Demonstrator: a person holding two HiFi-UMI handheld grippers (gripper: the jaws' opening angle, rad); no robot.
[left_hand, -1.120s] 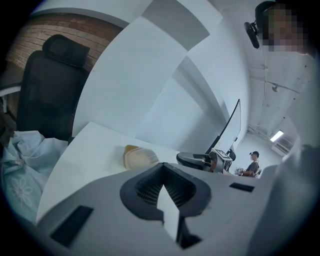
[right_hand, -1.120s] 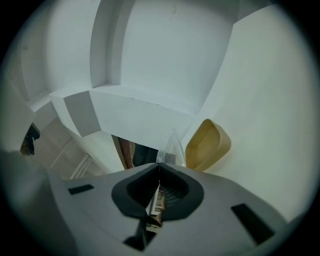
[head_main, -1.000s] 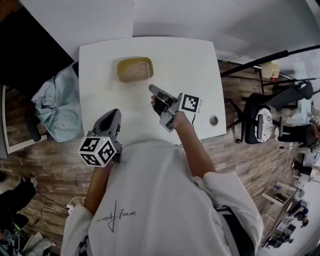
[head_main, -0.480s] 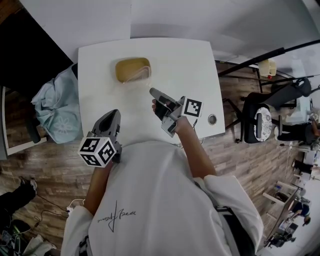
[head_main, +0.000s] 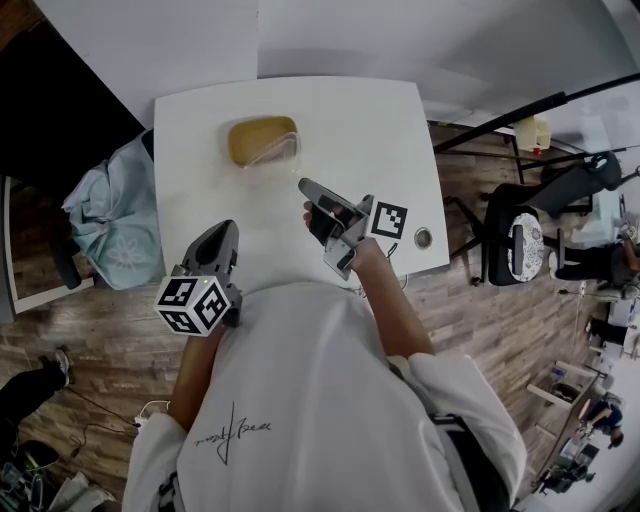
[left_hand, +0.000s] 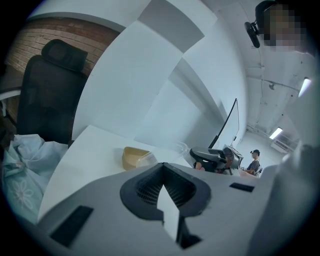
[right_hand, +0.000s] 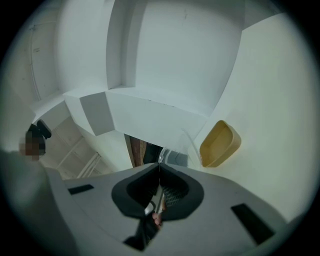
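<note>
Clear lid (head_main: 278, 152) sits crooked on the yellow container (head_main: 252, 135), eleven o'clock from the right tool (head_main: 304, 185), jaws pinched together, empty. A stray nudge could tip it onto the surface (head_main: 380, 130). Left tool (head_main: 224, 230) closed too.

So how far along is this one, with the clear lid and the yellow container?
Done: the yellow container stands upright on the white table. In hand: the right gripper is shut on the clear lid, which seems to tilt over the container's near corner, not seated. The left gripper is shut and empty, held back. Left: laying the lid flat and letting go.
</note>
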